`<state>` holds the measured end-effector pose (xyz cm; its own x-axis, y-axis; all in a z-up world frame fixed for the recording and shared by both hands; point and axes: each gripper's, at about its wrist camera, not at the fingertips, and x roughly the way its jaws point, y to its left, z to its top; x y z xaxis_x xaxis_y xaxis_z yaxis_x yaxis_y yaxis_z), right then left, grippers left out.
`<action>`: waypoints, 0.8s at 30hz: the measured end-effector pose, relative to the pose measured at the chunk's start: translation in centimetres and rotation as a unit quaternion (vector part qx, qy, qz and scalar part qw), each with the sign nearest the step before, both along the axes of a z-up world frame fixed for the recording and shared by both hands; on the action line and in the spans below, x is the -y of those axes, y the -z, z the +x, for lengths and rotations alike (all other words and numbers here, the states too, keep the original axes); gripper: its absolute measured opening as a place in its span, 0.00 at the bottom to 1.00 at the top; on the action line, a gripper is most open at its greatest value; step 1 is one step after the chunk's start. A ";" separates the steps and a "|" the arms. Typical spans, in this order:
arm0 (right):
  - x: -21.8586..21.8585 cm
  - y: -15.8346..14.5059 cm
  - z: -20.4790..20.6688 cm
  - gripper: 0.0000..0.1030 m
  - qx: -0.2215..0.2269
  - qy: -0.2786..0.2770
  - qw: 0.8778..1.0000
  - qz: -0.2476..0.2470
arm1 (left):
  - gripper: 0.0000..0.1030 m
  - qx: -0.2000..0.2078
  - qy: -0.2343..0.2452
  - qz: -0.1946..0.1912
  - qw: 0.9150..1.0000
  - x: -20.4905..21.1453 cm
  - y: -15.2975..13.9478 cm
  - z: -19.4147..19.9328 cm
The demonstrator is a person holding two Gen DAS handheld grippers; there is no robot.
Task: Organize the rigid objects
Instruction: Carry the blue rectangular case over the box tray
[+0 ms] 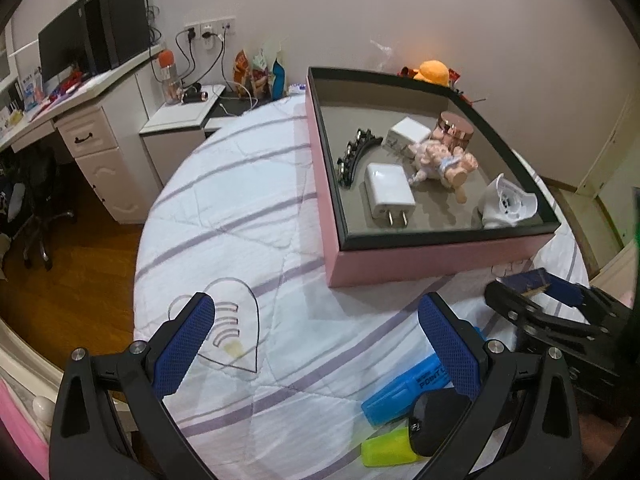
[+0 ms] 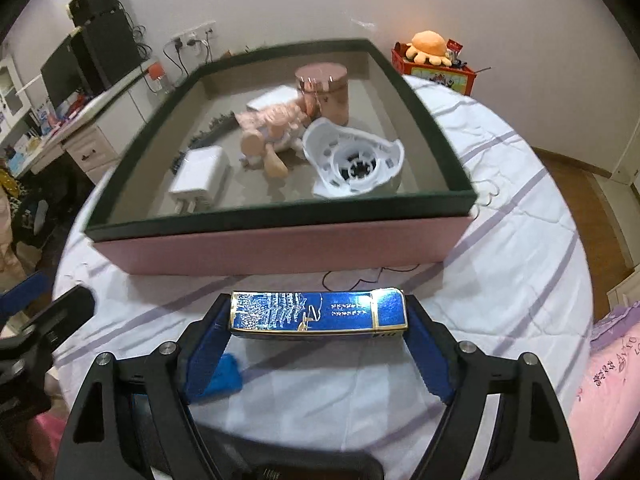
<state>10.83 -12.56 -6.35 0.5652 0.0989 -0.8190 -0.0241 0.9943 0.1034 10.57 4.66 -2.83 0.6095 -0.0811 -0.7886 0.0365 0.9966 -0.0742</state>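
Observation:
In the right wrist view my right gripper (image 2: pixel 318 320) is shut on a shiny blue box (image 2: pixel 318 312), held flat by its two short ends above the bed, just in front of the pink tray (image 2: pixel 280 248). The tray holds two white chargers (image 1: pixel 388 188), a doll (image 1: pixel 444 160), a black hair clip (image 1: pixel 354 156), a rose-gold jar (image 1: pixel 456 128) and a white plastic part (image 1: pixel 504 200). My left gripper (image 1: pixel 316 308) stands open over the quilt with nothing between its fingers. A blue marker case (image 1: pixel 404 392), a black object (image 1: pixel 436 420) and a yellow-green item (image 1: pixel 386 448) lie by its right finger.
The tray rests on a white quilt with purple stripes (image 1: pixel 240 208). Left of the bed are a desk with monitors (image 1: pixel 80 92) and a chair (image 1: pixel 36 200). A red box with an orange plush (image 2: pixel 434 60) stands at the back right. A pink pillow (image 2: pixel 604 380) lies at the right.

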 end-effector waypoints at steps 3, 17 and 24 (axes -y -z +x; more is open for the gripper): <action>0.0 -2.4 -0.8 0.81 0.023 -0.004 1.000 0.004 | 1.00 0.017 -0.001 -0.002 1.000 -0.2 -1.3 0.2; 0.1 -8.1 4.9 0.81 0.085 -0.012 0.996 -0.006 | 1.00 0.085 -0.009 0.010 0.996 0.6 -6.1 5.6; 0.9 -5.9 9.7 0.81 0.054 -0.010 0.998 0.003 | 1.00 0.070 -0.008 0.003 0.998 1.1 -4.8 9.4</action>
<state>20.49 -13.42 -0.44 0.6475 0.1157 -0.7532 -0.0560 0.9930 0.1044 20.02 3.60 1.95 0.7150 -0.0652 -0.6960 0.0297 0.9976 -0.0629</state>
